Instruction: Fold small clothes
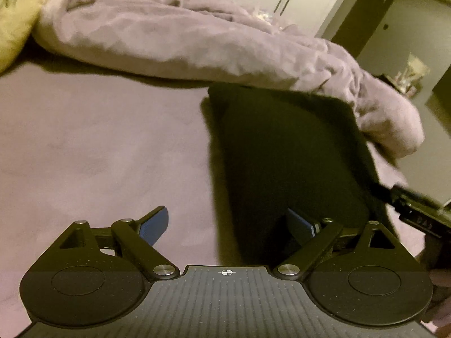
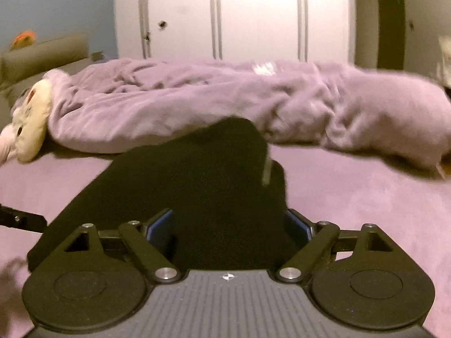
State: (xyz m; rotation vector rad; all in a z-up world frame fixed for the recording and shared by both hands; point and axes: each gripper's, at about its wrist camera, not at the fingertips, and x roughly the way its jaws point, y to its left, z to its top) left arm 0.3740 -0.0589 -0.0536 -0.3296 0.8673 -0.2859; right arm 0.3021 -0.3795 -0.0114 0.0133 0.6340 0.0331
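A black garment (image 1: pixel 284 155) lies flat on the purple bed sheet (image 1: pixel 98 146). My left gripper (image 1: pixel 228 225) is open and empty, just above the garment's near left edge, its right finger over the cloth. In the right wrist view the black garment (image 2: pixel 197 186) bulges up between the wide-apart blue pads (image 2: pixel 159 229) of my right gripper (image 2: pixel 229 228), with a grey label showing on a raised fold. I cannot tell whether the pads press the cloth. The right gripper also shows in the left wrist view (image 1: pixel 417 211) at the garment's right edge.
A rumpled purple duvet (image 1: pixel 197 36) lies along the far side of the bed, close behind the garment. A cream plush toy (image 2: pixel 31 121) rests at the far left. White wardrobe doors (image 2: pixel 253 14) stand beyond the bed.
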